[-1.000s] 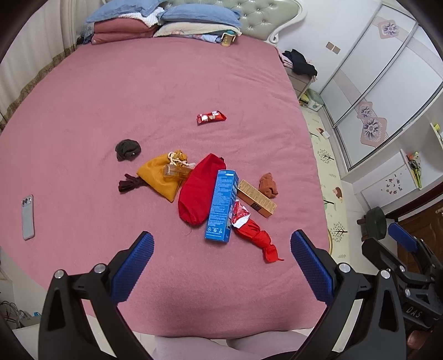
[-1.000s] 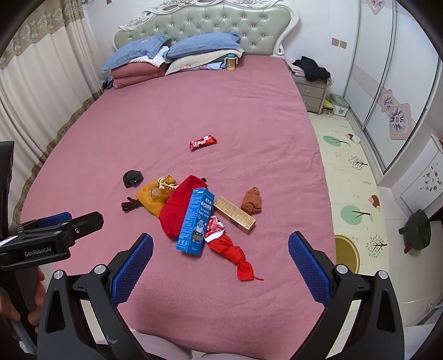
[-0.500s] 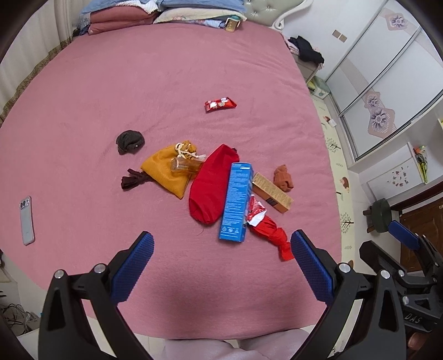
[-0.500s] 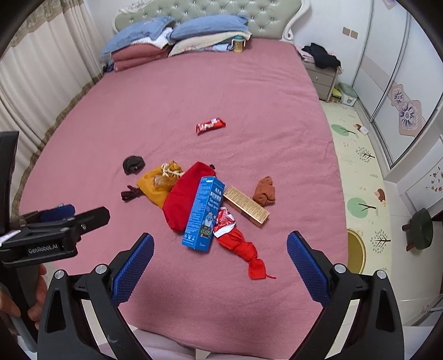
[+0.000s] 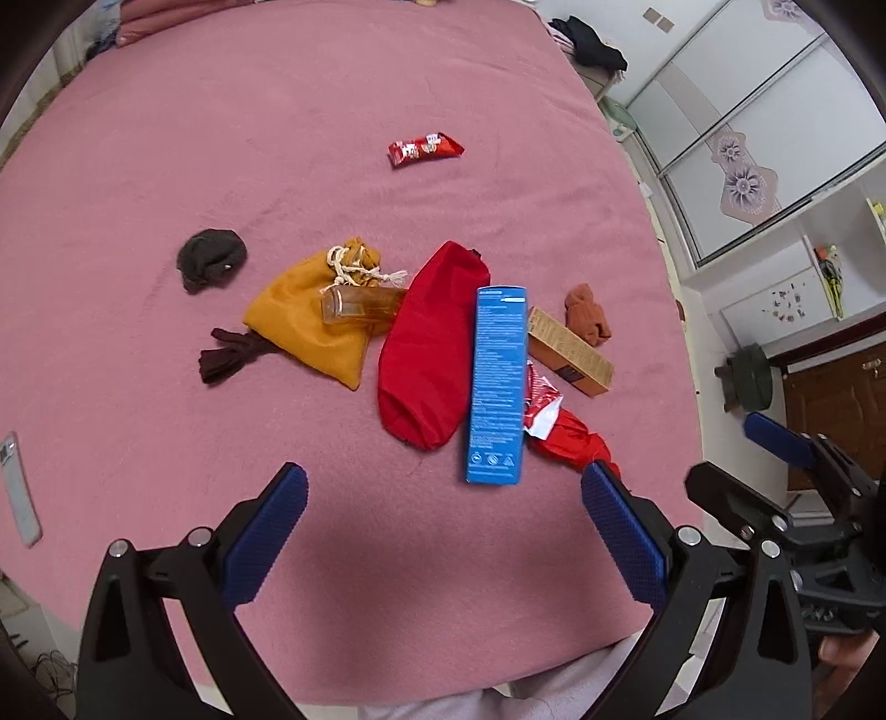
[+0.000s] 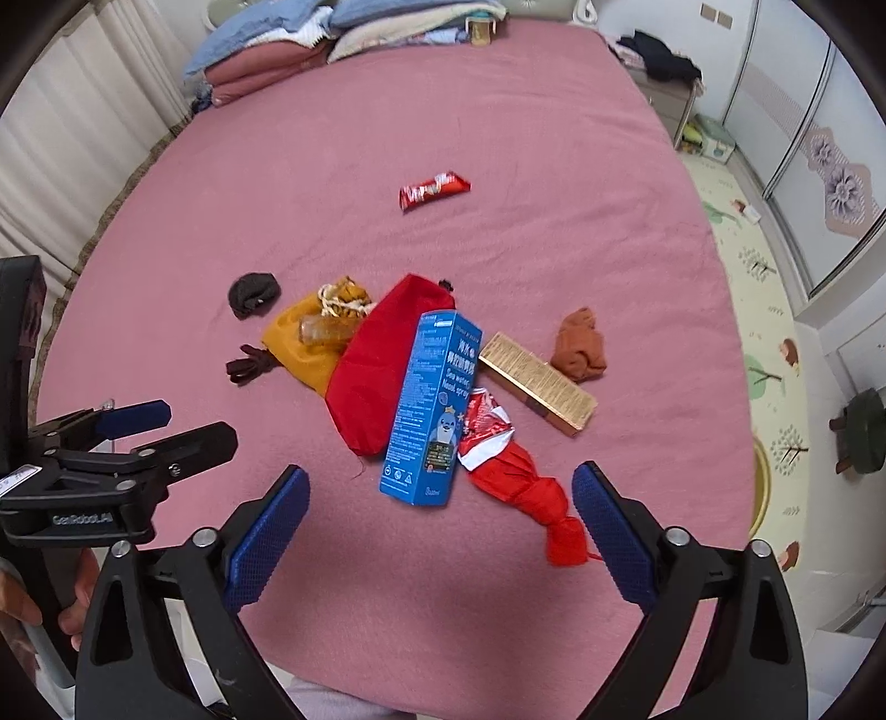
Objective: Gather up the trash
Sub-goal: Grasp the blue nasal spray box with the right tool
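While the left gripper (image 5: 443, 531) hovers over the near edge of the pink bed (image 5: 277, 138), its jaws stand wide apart and hold nothing. Through its camera the trash lies in one loose cluster at mid-bed: one tall blue carton (image 5: 495, 382), rectangular and printed, lying flat; one flat tan cardboard box (image 5: 570, 351) just right of it; one crinkled red-and-white wrapper (image 5: 542, 401) tucked under the carton's right edge; and one glossy red snack wrapper (image 5: 425, 149) lying alone, farther up the bed. Soft things are mixed in: one red cloth pouch (image 5: 432, 349), one mustard drawstring pouch (image 5: 310, 327) with a clear amber bottle (image 5: 360, 303) on it, one knotted red cloth (image 5: 576, 440), and three small bunched fabrics, dark grey (image 5: 210, 260), maroon (image 5: 230, 354) and rust (image 5: 588, 313). One phone (image 5: 19, 487) lies at the far left edge.

From the right gripper's (image 6: 437, 531) camera, its jaws are likewise spread wide and empty, near the carton's (image 6: 434, 410) lower end. The same single carton, tan box (image 6: 537, 382), crinkled wrapper (image 6: 484, 426) and distant snack wrapper (image 6: 434, 189) show, with stacked pillows (image 6: 310, 44) at the far end.
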{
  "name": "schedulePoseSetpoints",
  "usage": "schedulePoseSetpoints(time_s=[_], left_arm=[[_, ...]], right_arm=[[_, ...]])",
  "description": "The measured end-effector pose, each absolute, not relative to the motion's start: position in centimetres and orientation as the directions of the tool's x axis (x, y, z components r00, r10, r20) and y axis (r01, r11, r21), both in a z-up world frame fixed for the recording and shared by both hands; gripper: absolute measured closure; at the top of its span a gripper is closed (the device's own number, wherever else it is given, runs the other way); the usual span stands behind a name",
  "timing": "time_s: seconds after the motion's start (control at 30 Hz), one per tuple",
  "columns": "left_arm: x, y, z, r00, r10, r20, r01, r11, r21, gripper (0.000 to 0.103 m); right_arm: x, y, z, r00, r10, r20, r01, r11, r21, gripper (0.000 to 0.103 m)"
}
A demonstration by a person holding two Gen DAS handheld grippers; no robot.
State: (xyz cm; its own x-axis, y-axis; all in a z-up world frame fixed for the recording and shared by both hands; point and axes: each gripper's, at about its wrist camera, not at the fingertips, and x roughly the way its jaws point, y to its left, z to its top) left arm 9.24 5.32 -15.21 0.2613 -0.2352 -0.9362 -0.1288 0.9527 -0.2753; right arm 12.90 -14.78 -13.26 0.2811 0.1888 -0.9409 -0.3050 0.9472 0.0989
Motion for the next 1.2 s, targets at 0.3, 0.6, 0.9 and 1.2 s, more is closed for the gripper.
schedulePoseSetpoints(time_s=[0.3,0.6,0.9,1.2], left_arm=[[11.8,8.3,-20.5,0.222,-0.285,-0.932,-0.133,0.938,-0.319,0.004],[14.2,6.7,-26.1,0.17,-0.279,-0.945,-0.03,0.957,-0.288,0.004],[16.3,6.2,-29.5,0.148,-0.318,-0.936,-0.037,0.944,-0.327,0.004],[17.3,5.7,-31.2,0.131,-0.339,-0.932,-0.059,0.936,-0.348,0.004]], right_arm=[[17.0,-12.9,-19.4,0.223,0.177,-0.959,-0.253,0.96,0.119,0.019],[21.3,-12.4,-25.1,0.167,0.193,-0.967,-0.205,0.966,0.157,0.02],[23.8,-12.1,-29.6,0.093,0.211,-0.973,-0.156,0.968,0.195,0.022],[24.8,-12.6,-32.1,0.032,0.286,-0.958,-0.112,0.953,0.281,0.021]])
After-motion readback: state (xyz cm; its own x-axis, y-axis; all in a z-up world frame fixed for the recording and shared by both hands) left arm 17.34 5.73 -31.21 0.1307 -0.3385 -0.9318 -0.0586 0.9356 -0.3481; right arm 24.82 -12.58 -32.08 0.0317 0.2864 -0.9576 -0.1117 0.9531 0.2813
